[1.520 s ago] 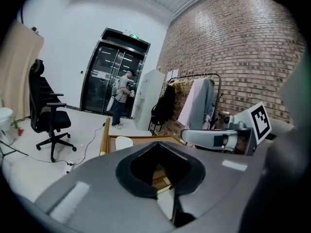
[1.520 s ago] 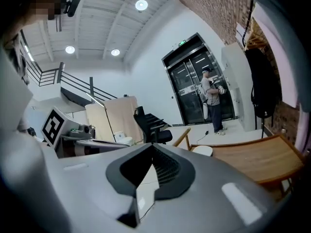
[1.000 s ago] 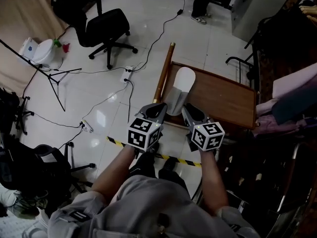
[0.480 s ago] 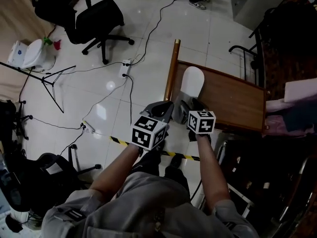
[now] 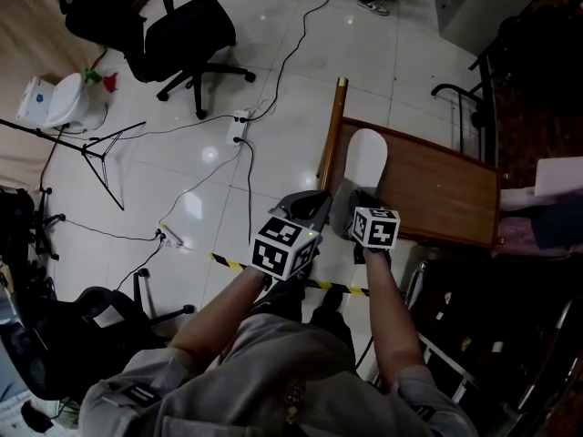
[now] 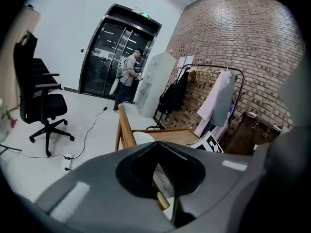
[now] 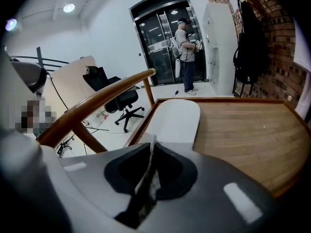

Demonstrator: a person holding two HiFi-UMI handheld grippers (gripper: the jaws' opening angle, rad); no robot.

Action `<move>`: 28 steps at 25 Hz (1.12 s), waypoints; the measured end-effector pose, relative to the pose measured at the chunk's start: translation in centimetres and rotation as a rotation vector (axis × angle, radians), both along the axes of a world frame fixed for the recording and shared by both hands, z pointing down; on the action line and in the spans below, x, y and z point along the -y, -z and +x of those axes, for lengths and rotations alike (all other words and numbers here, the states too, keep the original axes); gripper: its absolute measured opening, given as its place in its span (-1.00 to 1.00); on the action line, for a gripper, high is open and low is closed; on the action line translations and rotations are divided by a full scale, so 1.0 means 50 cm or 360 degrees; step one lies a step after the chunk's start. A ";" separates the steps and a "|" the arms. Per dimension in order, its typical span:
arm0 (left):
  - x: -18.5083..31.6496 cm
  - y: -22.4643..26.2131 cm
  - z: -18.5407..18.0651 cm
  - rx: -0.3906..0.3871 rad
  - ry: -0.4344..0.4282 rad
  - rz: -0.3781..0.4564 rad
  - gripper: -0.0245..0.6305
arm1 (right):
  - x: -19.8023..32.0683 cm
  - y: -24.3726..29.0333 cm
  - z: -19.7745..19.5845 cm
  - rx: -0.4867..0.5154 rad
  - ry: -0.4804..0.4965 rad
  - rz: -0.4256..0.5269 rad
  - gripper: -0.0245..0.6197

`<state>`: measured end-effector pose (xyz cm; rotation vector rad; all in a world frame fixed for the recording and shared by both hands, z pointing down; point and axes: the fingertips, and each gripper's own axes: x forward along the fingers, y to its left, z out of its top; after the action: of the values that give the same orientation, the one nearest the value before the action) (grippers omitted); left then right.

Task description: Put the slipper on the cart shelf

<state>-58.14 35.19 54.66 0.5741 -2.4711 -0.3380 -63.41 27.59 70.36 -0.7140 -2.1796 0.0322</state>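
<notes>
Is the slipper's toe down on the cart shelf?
Yes, the right gripper view shows the white slipper with its front lying flat on the wooden cart shelf.

Unclear where the slipper (image 7: 172, 118) meets the jaws
The right gripper (image 7: 151, 142) has just been closing its jaws; the slipper begins at their tips, and whether its edge is nipped between them cannot be told. Far ahead, what the person (image 7: 187, 47) by the doors (image 7: 163, 42) holds is too small to tell.
</notes>
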 end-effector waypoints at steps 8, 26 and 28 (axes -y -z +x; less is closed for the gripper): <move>0.016 0.012 -0.019 0.0048 -0.0094 0.0043 -0.90 | 0.038 0.114 0.000 0.0196 -0.0120 -0.0152 -0.90; 0.443 0.135 0.143 0.0207 -0.0716 0.0083 -0.90 | 0.459 0.432 0.312 0.0707 -0.0584 -0.0228 -0.90; 0.509 0.145 0.207 0.0207 -0.0820 0.0090 -0.90 | 0.511 0.438 0.383 0.0711 -0.0659 -0.0211 -0.90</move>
<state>-47.77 9.73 47.40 1.2536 -2.3283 -0.1665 -44.26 2.02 48.45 -0.3484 -2.7459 0.2546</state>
